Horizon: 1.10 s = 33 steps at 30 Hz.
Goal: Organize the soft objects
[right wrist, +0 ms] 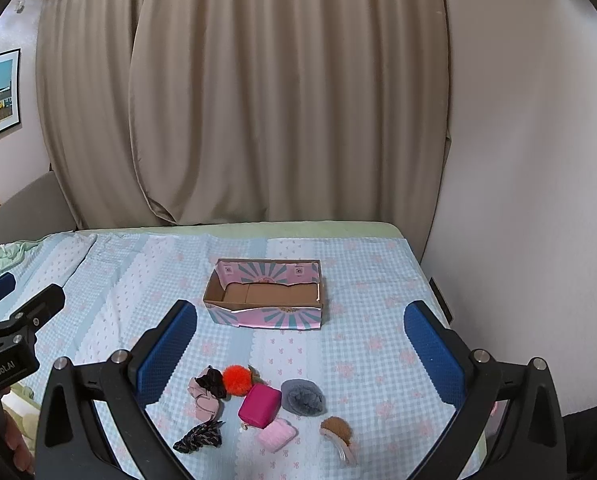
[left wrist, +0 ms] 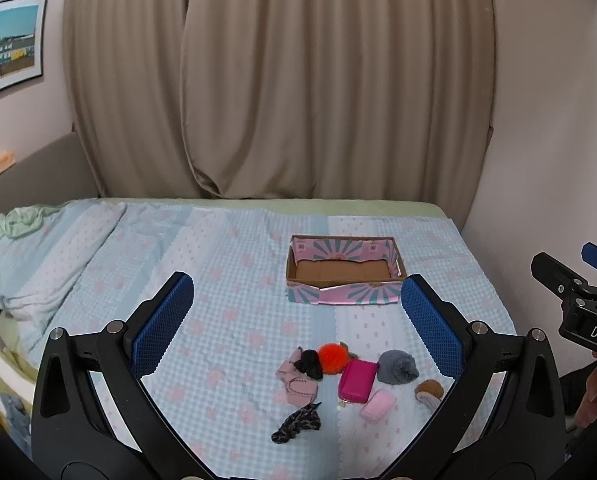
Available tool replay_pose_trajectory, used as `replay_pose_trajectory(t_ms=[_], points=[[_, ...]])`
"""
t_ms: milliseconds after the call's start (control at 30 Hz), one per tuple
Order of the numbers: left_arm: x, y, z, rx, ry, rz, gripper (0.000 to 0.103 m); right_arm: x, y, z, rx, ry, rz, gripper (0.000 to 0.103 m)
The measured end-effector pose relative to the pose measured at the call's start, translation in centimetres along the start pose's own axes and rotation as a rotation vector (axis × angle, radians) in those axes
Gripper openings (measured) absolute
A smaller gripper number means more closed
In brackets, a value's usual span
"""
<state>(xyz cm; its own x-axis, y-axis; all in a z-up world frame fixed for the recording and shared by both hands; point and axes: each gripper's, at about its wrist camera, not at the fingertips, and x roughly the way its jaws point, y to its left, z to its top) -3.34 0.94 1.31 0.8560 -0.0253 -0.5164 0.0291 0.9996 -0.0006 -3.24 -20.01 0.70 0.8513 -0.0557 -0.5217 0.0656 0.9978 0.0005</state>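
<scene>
Soft, fluffy oddments [right wrist: 258, 408] lie clustered on the blue checked bed [right wrist: 378, 320] short of the empty pink cardboard box [right wrist: 264, 294], both the left tool [left wrist: 294, 332] and right tool [right wrist: 298, 344] spread wide, empty, seemingly poised to start.

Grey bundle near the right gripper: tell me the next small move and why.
Probably lower the right gripper toward the grey bundle, jaws kept wide. Both grippers are open and hold nothing, the box is empty, and all the soft items lie loose on the bed in front of it. The bundle sits apart from the pink pouch, so the jaws could straddle it cleanly.
</scene>
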Motion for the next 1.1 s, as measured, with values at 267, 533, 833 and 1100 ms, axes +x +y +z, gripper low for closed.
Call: replay_pose_trajectory(t_ms=[267,533,833,1100], points=[[0.02,0.17,0.01,-0.004,0.001,0.002,0.103,-0.03,0.28,0.19,-0.007,-0.001,0.002,0.103],[-0.01,0.32,0.00,-0.006,0.002,0.003,0.103,-0.04,0.35,0.32,-0.004,0.000,0.005,0.103],[-0.07,0.29,-0.09,-0.008,0.002,0.003,0.103,-0.18,0.39,0.22,-0.004,-0.003,0.012,0.103],[-0.06,0.39,0.02,-0.008,0.003,0.002,0.103,-0.30,0.19,0.12,-0.002,-0.004,0.020,0.103]])
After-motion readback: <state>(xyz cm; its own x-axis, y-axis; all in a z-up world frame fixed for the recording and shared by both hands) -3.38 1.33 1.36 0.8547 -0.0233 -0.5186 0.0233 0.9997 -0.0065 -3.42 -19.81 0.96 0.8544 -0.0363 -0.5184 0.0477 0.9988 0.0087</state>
